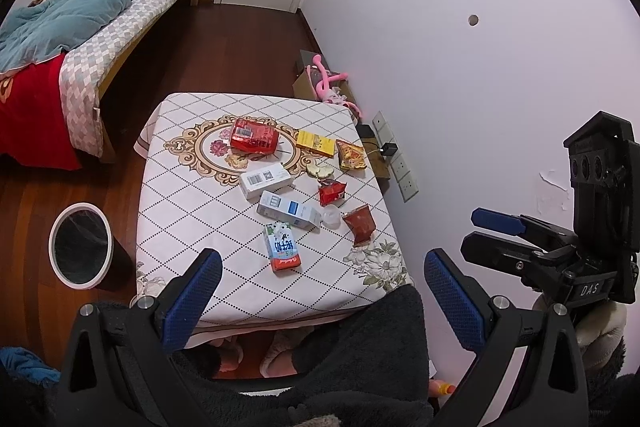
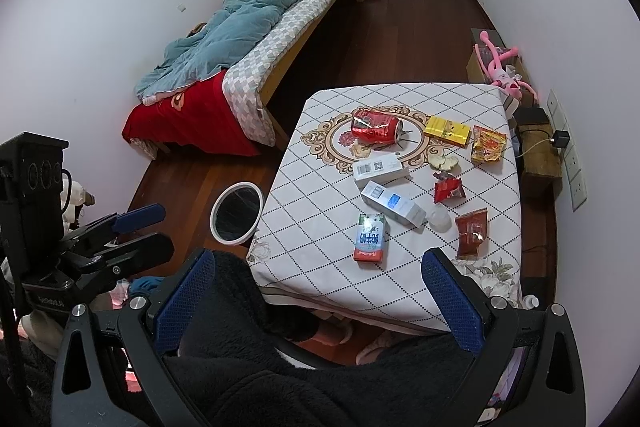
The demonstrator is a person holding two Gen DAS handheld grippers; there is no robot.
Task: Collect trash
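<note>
Left claw [image 1: 324,291] spread, right claw [image 2: 320,291] spread, patterned table [image 1: 192,195] strewn with wrappers, bin [image 1: 80,245] beside it, bed [image 1: 132,15] beyond

We can read very little. On the right tongs [image 1: 496,227], as seen from the left wrist camera, white letters "DAS" stand on the black body below the phone-like mount. The milk carton [image 1: 282,246] nearest the front edge of the surface carries blue characters on its white face and a white script word on its red base band, but we cannot make out either. Just behind the milk carton, the white box [image 1: 266,180] shows a barcode and a square code, their digits too small for us. The crushed red can [image 2: 376,129] farther back bears white lettering that we cannot decipher.
</note>
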